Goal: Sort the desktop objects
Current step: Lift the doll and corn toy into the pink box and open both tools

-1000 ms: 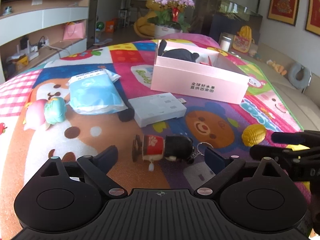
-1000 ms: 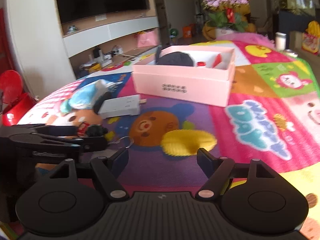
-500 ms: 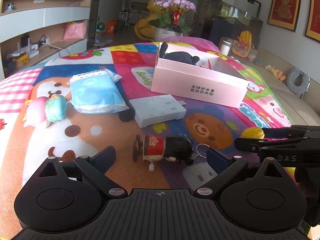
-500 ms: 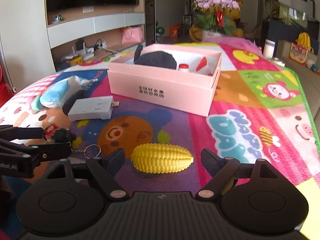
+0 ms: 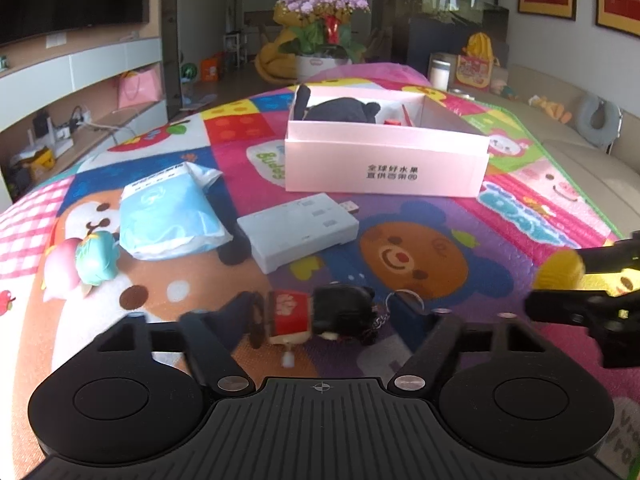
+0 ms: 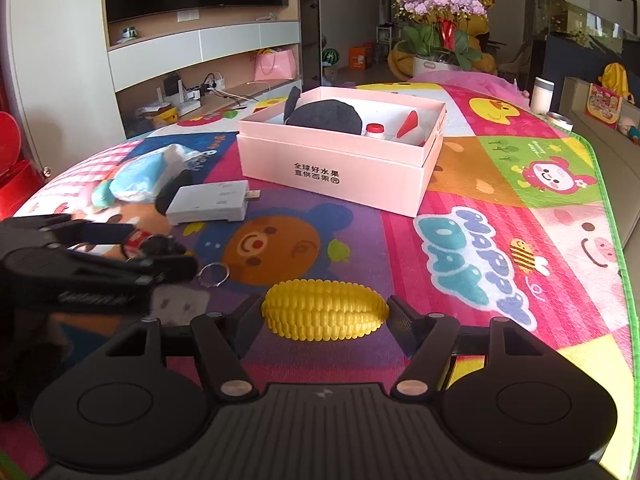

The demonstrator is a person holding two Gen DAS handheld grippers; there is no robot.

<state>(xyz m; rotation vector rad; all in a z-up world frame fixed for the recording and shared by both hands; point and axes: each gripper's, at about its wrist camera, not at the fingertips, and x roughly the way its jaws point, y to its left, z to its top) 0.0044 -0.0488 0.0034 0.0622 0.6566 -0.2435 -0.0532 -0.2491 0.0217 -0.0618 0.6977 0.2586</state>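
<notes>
My left gripper (image 5: 326,312) is open around a small doll keychain (image 5: 320,314) with a red body and black head; the doll lies on the mat between the fingers. My right gripper (image 6: 326,314) stands around a yellow toy corn (image 6: 324,310), and its fingers touch both ends of the corn, which rests on the mat. The corn also shows in the left wrist view (image 5: 560,268). A pink open box (image 5: 386,156) stands further back and holds a black plush and small red-and-white items. It also shows in the right wrist view (image 6: 340,160).
A white power strip (image 5: 298,230), a blue tissue pack (image 5: 168,212) and a pink-and-teal squishy toy (image 5: 86,264) lie left of the box on the colourful play mat (image 5: 500,208). A sofa edge runs along the right.
Both grippers have moved forward and down. The doll now lies between the left fingers and the corn between the right fingers, which have narrowed onto its ends.
</notes>
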